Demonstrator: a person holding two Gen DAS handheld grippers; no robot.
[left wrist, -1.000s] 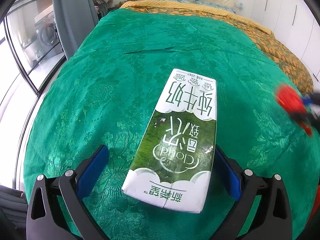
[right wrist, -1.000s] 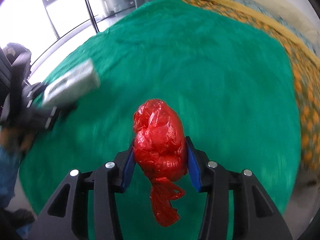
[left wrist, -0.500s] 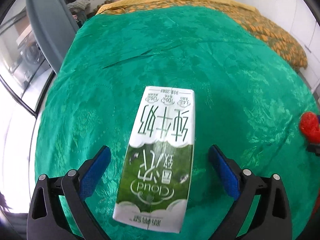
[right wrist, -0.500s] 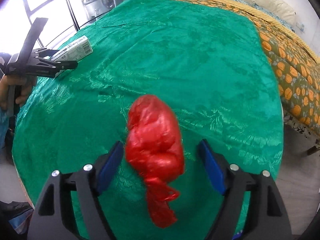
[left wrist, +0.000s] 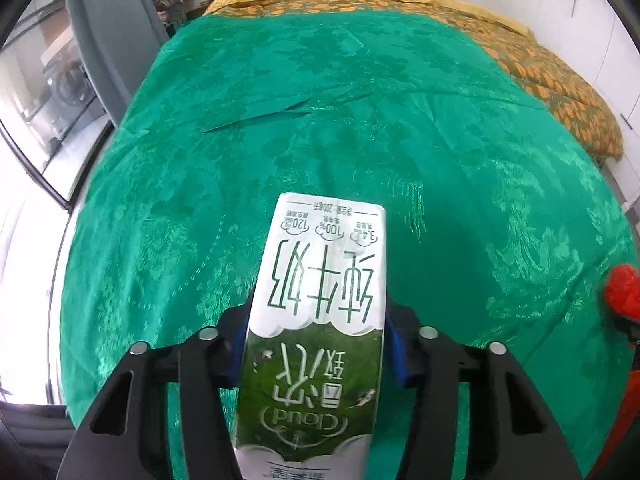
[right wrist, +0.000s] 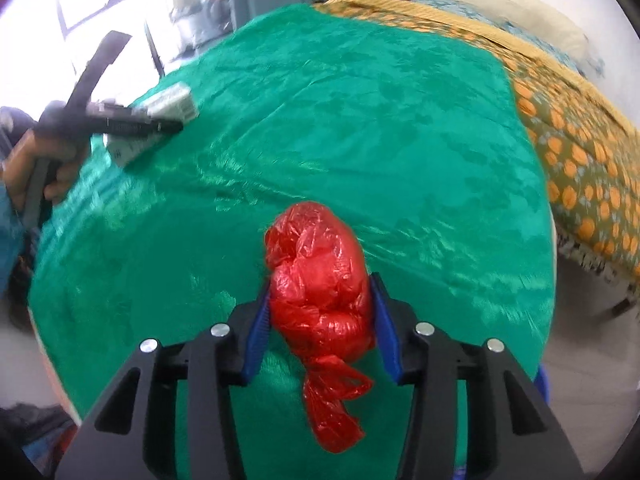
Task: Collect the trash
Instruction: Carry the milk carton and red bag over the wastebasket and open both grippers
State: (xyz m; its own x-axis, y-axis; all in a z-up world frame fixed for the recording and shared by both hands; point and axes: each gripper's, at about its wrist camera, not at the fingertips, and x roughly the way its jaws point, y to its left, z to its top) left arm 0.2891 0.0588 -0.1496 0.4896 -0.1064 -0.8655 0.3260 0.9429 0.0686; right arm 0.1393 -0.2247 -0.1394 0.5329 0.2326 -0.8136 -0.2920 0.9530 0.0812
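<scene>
Surface: a bed under a shiny green patterned bedspread (left wrist: 360,120), with an orange-flowered quilt (right wrist: 580,148) along its far side.
Left gripper (left wrist: 316,344): jaws closed against both long sides of a green-and-white rectangular milk carton (left wrist: 316,320), which points away above the bedspread.
Right gripper (right wrist: 320,320): jaws pressed on a crumpled red plastic bag (right wrist: 320,288), knotted, its tail hanging toward the camera.
</scene>
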